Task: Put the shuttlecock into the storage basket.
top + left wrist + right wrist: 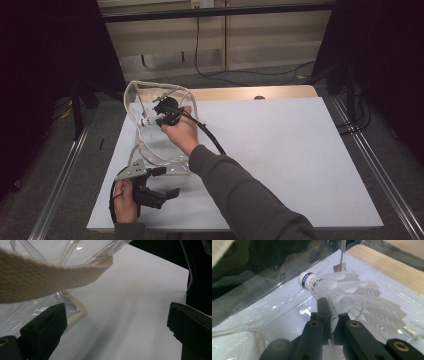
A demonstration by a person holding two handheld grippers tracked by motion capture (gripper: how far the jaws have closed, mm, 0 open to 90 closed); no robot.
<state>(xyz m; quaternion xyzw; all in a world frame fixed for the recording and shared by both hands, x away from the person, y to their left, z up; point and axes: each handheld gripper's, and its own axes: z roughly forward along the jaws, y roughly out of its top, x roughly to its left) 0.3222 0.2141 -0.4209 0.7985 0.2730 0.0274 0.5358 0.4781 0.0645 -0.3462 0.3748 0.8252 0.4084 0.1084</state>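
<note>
- Right gripper view: the right hand-held gripper (331,322) is clenched on the feathered skirt of a white shuttlecock (342,293), whose cork tip with its blue band points away from the camera, up and to the left.
- Clear plastic sheet lies all around the shuttlecock, so it looks to be held inside the mouth of the transparent bag (150,125).
- High view: the bag stands on the white bench (280,150) with its top gaping; the right hand-held gripper (150,119) reaches into that opening.
- Left hand-held gripper (167,182) is released, jaws wide apart, low by the bag's near corner; the bag's cream webbing strap (37,277) crosses just ahead of it, untouched.
- Judged step: putting the shuttlecock into the bag.
- Next move likely calls for lowering it toward the bag's bottom and letting go without snagging the feathers.
- Nothing else can be made out in the bag.
</note>
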